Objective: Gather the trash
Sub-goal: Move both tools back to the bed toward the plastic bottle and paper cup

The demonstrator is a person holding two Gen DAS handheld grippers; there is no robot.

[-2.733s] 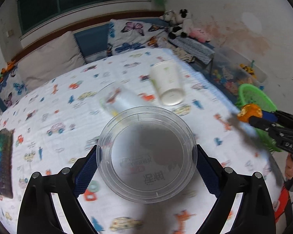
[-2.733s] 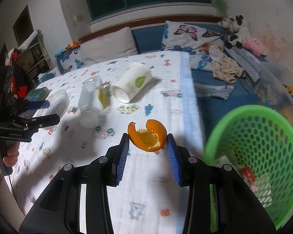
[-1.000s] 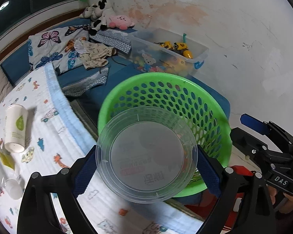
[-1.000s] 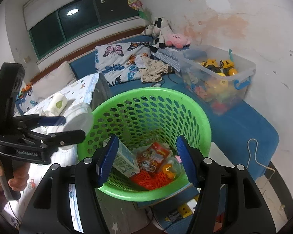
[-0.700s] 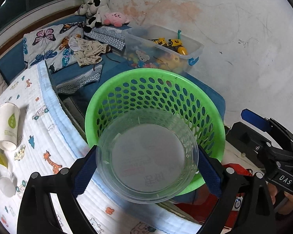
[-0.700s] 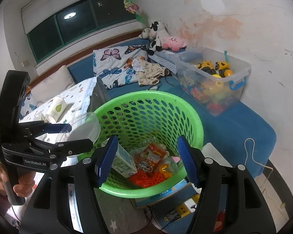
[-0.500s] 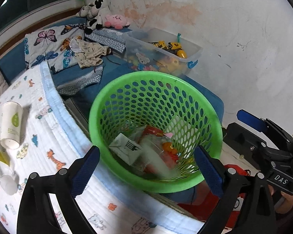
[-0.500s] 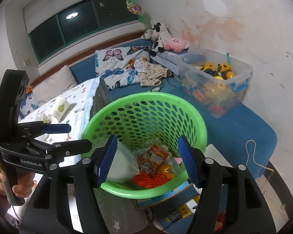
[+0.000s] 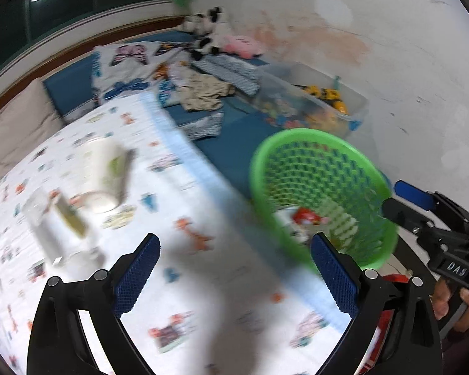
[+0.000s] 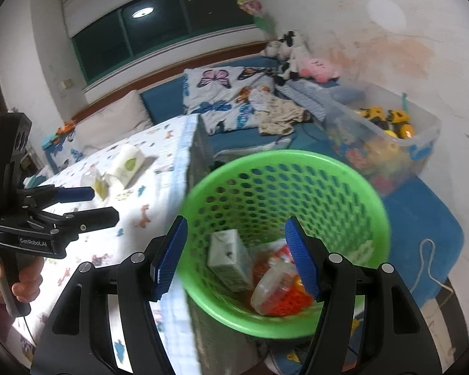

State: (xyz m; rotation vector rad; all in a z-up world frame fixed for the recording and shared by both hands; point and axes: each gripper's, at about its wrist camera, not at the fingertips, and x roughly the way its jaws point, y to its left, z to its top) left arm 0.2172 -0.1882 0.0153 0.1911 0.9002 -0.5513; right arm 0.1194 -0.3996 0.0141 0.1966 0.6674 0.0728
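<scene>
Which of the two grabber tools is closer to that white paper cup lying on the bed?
Left. The left gripper hangs over the bed sheet with the white paper cup just ahead of it. The right gripper is off the bed, above the green basket, farther from the cup.

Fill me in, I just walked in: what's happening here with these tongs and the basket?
A person is clearing trash off the bed into the green basket. Both the left tongs and right tongs are open and empty. A paper cup and clear plastic cup lie on the bedsheet.
</scene>
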